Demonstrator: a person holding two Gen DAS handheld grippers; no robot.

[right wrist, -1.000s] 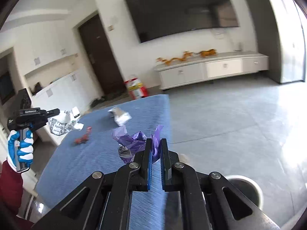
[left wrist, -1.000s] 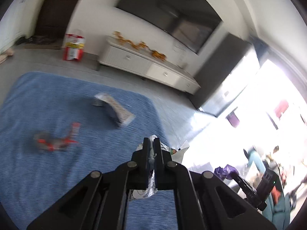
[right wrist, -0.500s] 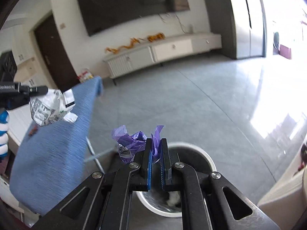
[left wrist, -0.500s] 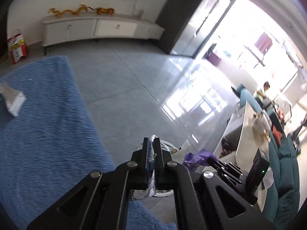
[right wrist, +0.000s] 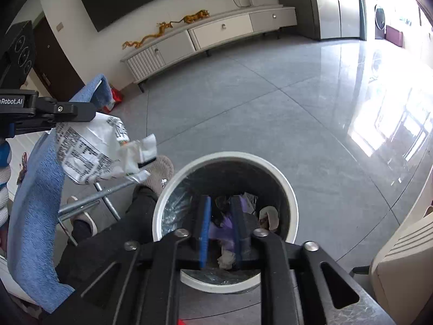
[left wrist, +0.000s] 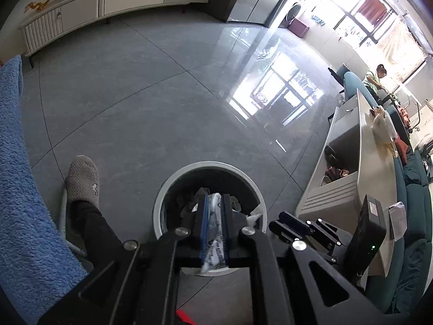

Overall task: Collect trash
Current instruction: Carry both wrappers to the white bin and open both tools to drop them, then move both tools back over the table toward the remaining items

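A white round trash bin (left wrist: 162,203) with a dark liner stands on the grey floor and holds several scraps. My left gripper (left wrist: 215,197) hangs over it, its jaws opening, with a white printed wrapper (left wrist: 215,233) still caught between the pads. In the right wrist view that wrapper (right wrist: 89,151) dangles from the left gripper (right wrist: 89,113), left of the bin (right wrist: 230,154). My right gripper (right wrist: 220,199) points down into the bin with its jaws opening. The crumpled purple wrapper (right wrist: 224,227) sits loose in the gap, clear of the pads.
A blue towel-covered table (right wrist: 35,203) on metal legs (right wrist: 102,192) stands left of the bin. A person's grey slipper (left wrist: 82,178) and dark trouser leg are beside it. A beige cabinet (left wrist: 351,162) stands to the right, and a white TV cabinet (right wrist: 211,32) lines the far wall.
Both grippers swung from over the blue table to above the bin and tilted down. The right jaws parted and the purple wrapper slipped lower. The left jaws widened slightly.
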